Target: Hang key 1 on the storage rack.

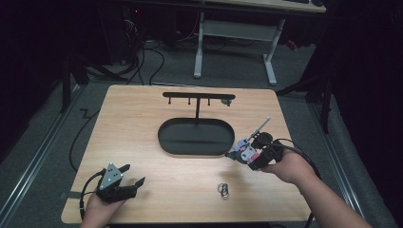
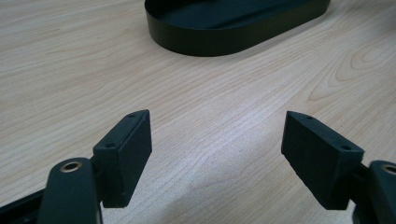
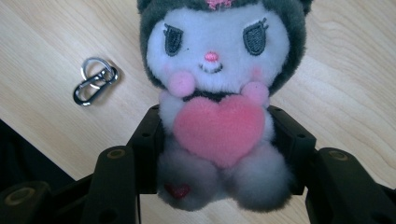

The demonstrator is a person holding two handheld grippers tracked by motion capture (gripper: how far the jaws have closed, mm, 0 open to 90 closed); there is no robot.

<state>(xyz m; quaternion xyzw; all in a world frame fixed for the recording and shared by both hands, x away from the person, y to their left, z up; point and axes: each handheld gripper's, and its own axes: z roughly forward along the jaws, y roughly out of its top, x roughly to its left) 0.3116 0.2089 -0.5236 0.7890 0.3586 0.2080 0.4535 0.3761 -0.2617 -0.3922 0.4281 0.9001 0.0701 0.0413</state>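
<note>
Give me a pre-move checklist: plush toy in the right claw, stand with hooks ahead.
1. Right claw grip on plush toy: ok, jaws press both sides of its body.
2. Left claw free: ok, open, nothing between the jaws.
3. Hook stand upright in the black tray: ok.
4. Hooks free: cannot tell, a small thing sits at the bar's right end.
5. Metal clip with ring attached to the toy: not ok, lies apart on the table.

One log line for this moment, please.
right gripper: shut on plush toy, above table | left gripper: open, empty | key ring: on table
</note>
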